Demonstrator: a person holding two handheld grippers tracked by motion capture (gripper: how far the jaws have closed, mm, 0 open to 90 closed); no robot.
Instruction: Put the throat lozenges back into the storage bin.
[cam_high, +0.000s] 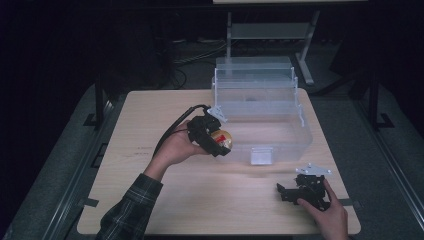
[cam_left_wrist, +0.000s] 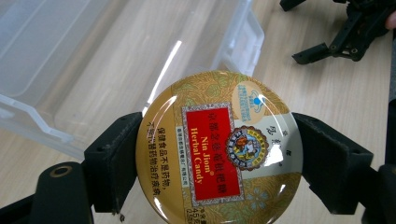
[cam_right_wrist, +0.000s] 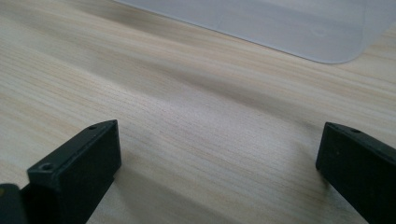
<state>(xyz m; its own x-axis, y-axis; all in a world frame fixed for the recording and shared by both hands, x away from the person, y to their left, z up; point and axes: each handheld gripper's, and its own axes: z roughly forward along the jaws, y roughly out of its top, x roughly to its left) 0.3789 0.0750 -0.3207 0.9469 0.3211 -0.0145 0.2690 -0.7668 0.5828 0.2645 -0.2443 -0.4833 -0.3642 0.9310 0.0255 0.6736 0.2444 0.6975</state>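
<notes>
Dark room, pale tabletop (cam_high: 150, 200). Left gripper (cam_high: 216, 138) holds the candy tin (cam_left_wrist: 218, 148) tight, at the box's (cam_high: 280, 135) nine o'clock side; dropping it in is left. Right gripper (cam_high: 292, 192) rests with its jaws wide.

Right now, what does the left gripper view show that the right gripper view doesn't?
Left gripper view: a round gold candy tin clamped between its jaws, over the clear plastic bin, with the right gripper resting farther off. Right gripper view: its own jaws wide apart with nothing between them, low over bare wood. Both share the wooden table and part of the clear bin.
</notes>
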